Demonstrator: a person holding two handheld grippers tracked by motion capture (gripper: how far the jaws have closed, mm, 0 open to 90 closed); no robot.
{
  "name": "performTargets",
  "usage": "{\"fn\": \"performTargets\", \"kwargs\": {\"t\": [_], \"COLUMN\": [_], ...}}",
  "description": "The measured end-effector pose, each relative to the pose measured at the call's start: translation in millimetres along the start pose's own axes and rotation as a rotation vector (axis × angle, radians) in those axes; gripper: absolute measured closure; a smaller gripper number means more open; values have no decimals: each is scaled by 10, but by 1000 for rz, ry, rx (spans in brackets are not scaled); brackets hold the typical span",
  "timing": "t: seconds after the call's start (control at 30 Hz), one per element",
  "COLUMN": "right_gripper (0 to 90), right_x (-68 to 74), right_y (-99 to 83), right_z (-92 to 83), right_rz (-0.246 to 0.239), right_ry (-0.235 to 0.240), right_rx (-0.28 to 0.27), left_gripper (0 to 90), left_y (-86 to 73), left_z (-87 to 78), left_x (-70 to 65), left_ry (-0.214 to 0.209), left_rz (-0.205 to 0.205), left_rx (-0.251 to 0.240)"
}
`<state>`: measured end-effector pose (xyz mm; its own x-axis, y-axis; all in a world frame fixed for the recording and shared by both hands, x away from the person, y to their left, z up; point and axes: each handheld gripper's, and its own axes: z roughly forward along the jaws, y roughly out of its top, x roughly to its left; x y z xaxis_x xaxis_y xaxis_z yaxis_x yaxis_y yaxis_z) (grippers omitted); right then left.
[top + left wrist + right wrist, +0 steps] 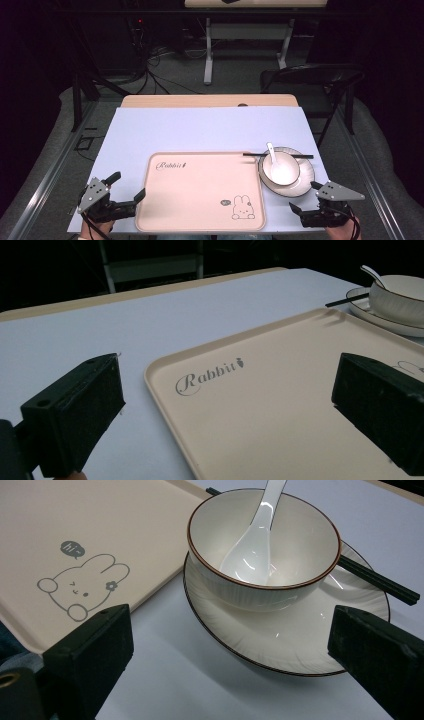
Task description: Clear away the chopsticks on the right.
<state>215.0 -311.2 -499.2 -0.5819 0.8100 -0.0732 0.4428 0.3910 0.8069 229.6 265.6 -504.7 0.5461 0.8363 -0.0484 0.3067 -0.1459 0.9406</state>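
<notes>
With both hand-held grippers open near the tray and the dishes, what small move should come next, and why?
Probably ease the right hand-held gripper forward to the plate. Its jaws stand open and empty, aimed at the plate's near rim, and the bowl with the spoon sits on that plate, chopsticks behind. The pink tray beside it is bare, a likely destination. The left hand-held gripper waits open at the tray's left edge.

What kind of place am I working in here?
Probably a lab or recording room set up as a dining mock-up: a beige rabbit-print plastic tray and white ceramic bowl on a covered table, loose black cables on the dark floor behind.
</notes>
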Motion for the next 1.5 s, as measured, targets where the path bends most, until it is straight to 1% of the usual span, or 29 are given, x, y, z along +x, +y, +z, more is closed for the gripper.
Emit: {"fn": "performTargets", "kwargs": {"t": [0.2, 0.23, 0.27, 0.3, 0.37, 0.43, 0.5, 0.53, 0.6, 0.63, 0.67, 0.7, 0.8, 0.83, 0.87, 0.9, 0.97, 1.0, 1.03, 1.07, 1.1, 1.13, 1.17, 1.23, 1.27, 1.3, 1.4, 1.47, 1.5], "right_gripper": [24, 11, 2, 2, 0, 0, 0, 5, 22, 31, 7, 7, 0, 0, 0, 0, 0, 0, 0, 0, 0, 0, 0, 0, 0, 0, 0, 0, 0], "right_x": [5, 1, -8, -8, -30, -47, -63, -93, -110, -131, -189, -189, -285, -316, -316, -376, -435, -504, -504, -540, -581, -658, -658, -740, -819, -819, -912, -983, -983], "right_y": [4, 7, 9, 9, 17, 24, 41, 77, 99, 121, 182, 182, 278, 314, 314, 388, 471, 563, 563, 610, 658, 749, 749, 838, 925, 925, 1048, 1157, 1157], "right_z": [-3, 9, 21, 21, 48, 52, 42, 19, 6, -7, -23, -23, -24, -23, -23, -29, -29, -19, -19, -9, 0, 19, 19, 46, 78, 78, 121, 185, 185], "right_rz": [-32, -46, -49, -49, -56, -72, -73, -85, -93, -108, -146, -146, -196, -217, -217, -254, -291, -326, -326, -333, -354, -375, -375, -409, -426, -426, -459, -501, -501], "right_ry": [7, 10, 22, 22, 51, 54, 71, 85, 92, 108, 133, 133, 153, 151, 151, 155, 156, 160, 160, 170, 169, 179, 179, 175, 171, 171, 180, 177, 177], "right_rx": [-4, 8, 20, 20, 63, 69, 79, 87, 90, 93, 112, 112, 143, 158, 158, 176, 204, 233, 233, 252, 265, 286, 286, 301, 315, 315, 310, 333, 333], "left_gripper": [0, 0, 0, 0, 0, 0, 0, 0, 0, 0, 0, 0, 0, 0, 0, 0, 0, 0, 0, 0, 0, 0, 0, 0, 0, 0, 0, 0, 0], "left_y": [4, 5, 3, 3, 9, 10, 11, 14, 14, 14, 14, 14, 14, 15, 15, 15, 15, 14, 14, 14, 15, 15, 15, 15, 14, 14, 13, 13, 13], "left_z": [12, 18, 27, 30, 33, 42, 45, 49, 52, 52, 52, 53, 55, 55, 55, 55, 55, 55, 55, 54, 55, 55, 55, 55, 56, 56, 59, 59, 59], "left_x": [1, 4, 1, 1, 5, 0, -1, 2, 2, 3, 5, 7, 6, 5, 5, 4, 5, 7, 7, 7, 7, 5, 5, 7, 8, 9, 13, 13, 13], "left_ry": [1, -4, -5, -5, -6, -7, -7, -9, -10, -11, -12, -13, -12, -10, -10, -10, -10, -10, -10, -11, -11, -9, -9, -11, -10, -10, -10, -11, -11], "left_rz": [-4, -3, -2, -2, -5, -4, -2, -5, -6, -5, -6, -6, -6, -6, -6, -6, -5, -6, -6, -7, -6, -6, -6, -6, -6, -7, -9, -8, -8], "left_rx": [-2, 3, 4, 4, -2, 1, 4, 3, 3, 4, 4, 2, 0, 1, 1, 2, 2, 1, 1, 0, 2, 2, 2, 2, 1, 1, 2, 2, 2]}}
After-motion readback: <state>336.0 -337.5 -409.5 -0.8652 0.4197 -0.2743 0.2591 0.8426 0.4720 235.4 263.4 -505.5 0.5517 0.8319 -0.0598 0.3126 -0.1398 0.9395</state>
